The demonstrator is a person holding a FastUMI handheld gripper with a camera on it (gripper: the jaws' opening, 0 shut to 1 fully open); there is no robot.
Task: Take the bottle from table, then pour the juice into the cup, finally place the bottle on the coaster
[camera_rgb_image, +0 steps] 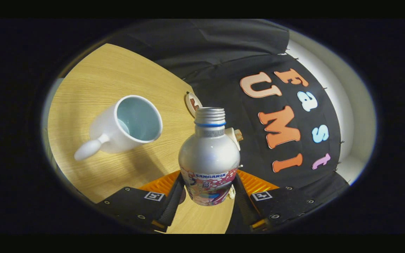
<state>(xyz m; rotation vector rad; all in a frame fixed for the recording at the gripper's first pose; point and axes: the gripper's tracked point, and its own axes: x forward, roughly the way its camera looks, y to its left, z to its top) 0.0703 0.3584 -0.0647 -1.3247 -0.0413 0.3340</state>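
Gripping the bottle (209, 165) between its two fingers, the gripper (207, 196) holds it by the lower, printed part of the body, one black finger pad (175, 198) pressed on each side. The bottle's base is cut off from sight below the fingers, so whether it rests on the table (100, 80) or is lifted clear cannot be told. Orange ribbed parts of the gripper show just behind the pads, partly covered by the bottle.

The bottle stands with its silver shoulder and threaded neck pointing away from the fingers; its mouth is uncapped, and a blue ring sits under the thread. The whole scene appears tilted. Nothing of the contents can be seen through the metal.

Just behind the bottle's shoulder a small cream-coloured object (235, 136) peeks out, mostly hidden, and what it is cannot be made out.

Beyond the fingers and off to the left, the white cup (127, 126) stands on the light wooden table, well apart from the bottle, its handle pointing toward the table's near edge and its pale blue inside visible.

Farther on, just past the bottle's neck near the table's far edge, a round coaster (192, 103) shows, its lower part hidden by the bottle.
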